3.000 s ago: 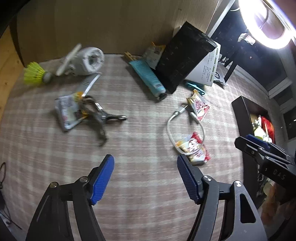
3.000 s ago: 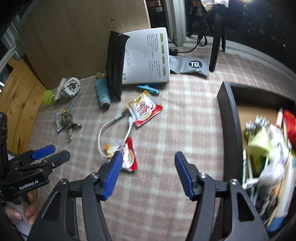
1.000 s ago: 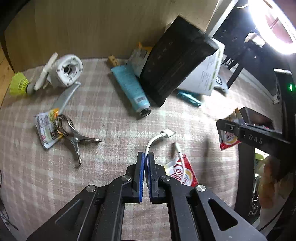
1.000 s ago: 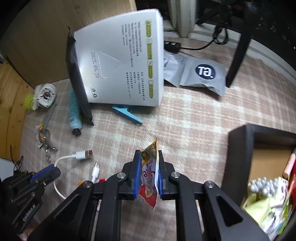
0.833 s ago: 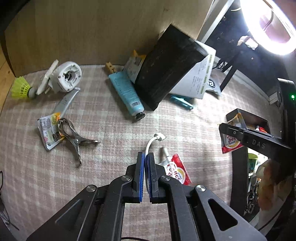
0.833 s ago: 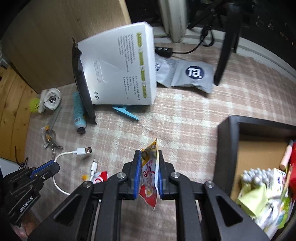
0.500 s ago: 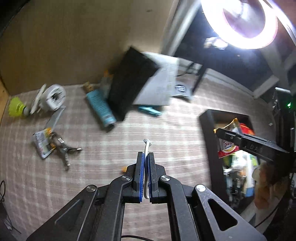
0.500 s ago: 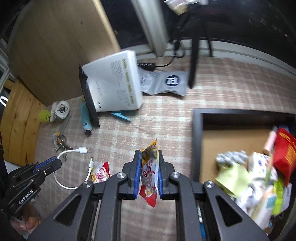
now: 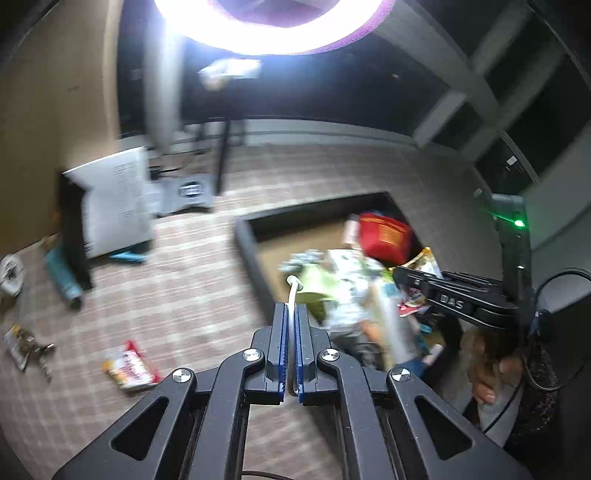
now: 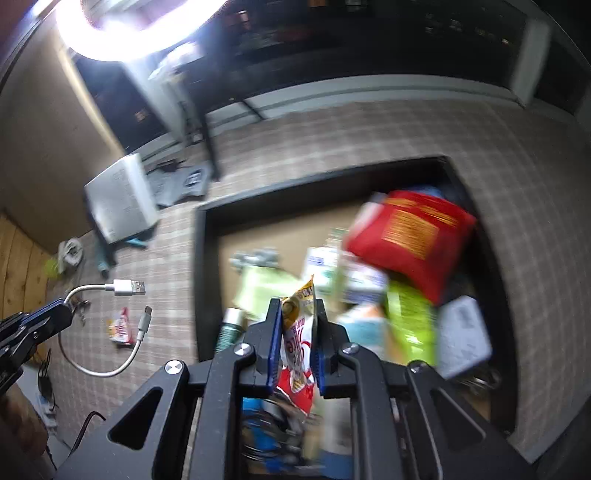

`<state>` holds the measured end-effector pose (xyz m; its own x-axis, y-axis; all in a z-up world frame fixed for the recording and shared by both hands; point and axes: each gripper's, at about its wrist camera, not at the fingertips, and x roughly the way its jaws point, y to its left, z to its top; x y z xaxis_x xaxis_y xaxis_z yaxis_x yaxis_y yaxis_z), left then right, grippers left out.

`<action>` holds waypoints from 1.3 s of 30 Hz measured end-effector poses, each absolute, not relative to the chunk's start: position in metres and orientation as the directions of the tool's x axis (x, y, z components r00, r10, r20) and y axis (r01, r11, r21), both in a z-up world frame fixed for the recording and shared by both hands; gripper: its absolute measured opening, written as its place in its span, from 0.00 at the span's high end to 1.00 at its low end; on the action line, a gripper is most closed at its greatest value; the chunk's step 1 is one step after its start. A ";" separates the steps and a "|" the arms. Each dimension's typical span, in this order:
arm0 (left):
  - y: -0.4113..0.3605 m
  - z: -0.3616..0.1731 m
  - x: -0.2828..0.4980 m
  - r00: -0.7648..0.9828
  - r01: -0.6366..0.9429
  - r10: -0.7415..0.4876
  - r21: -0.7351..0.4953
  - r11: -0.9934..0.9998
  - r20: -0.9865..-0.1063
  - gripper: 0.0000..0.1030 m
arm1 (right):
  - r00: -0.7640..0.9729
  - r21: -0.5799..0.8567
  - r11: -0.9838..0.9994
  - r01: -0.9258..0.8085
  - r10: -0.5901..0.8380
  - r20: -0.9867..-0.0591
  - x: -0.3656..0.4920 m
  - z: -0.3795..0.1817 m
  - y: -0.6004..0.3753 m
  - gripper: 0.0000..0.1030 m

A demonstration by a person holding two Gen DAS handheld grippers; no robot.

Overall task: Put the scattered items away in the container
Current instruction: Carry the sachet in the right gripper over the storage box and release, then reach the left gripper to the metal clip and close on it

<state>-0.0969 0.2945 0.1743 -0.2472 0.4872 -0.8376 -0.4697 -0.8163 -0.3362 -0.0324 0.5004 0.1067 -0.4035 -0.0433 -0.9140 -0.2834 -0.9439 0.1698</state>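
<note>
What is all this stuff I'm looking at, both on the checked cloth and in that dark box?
Box: one, dark, on the cloth, crowded with packets.
Red bag: one, red, on the pile in the box.
Cable: one, white, dangling from the left claw.
Sachet: one, yellow and red, in the right claw above the box.
Loose sachet: one, red and white, on the cloth.
Blue tube: one, teal, beside the panel.
Panel: one, white with black edge, propped up.
Grey pouch: one, behind the panel.
Metal clip: one, far left; blurred.
Ring lamp: one, bright, overhead.
Left claw: shut on the cable.
Right claw: shut on the sachet.
</note>
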 end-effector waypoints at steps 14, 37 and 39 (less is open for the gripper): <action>0.394 0.182 -0.060 -0.152 -0.608 0.517 -0.332 -0.721 -0.842 0.77 | -0.385 0.130 -0.909 -0.395 0.035 -0.922 0.002 0.111 0.564 0.71; 0.141 0.106 -0.121 -0.319 -0.166 0.197 -0.150 -0.975 -0.927 0.72 | -0.394 0.170 -0.985 -0.041 -0.140 -0.908 -0.051 0.104 0.403 0.53; 0.110 0.099 -0.126 -0.321 -0.090 0.171 -0.150 -0.985 -0.932 0.71 | -0.374 0.168 -0.986 0.011 -0.160 -0.914 -0.060 0.096 0.376 0.53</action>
<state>-0.1256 0.1098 0.0994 -0.3206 0.1710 -0.9316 -0.0904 -0.9846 -0.1496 -0.0599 0.3760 0.0963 -0.3735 -0.1596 -0.9138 0.0114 -0.9858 0.1675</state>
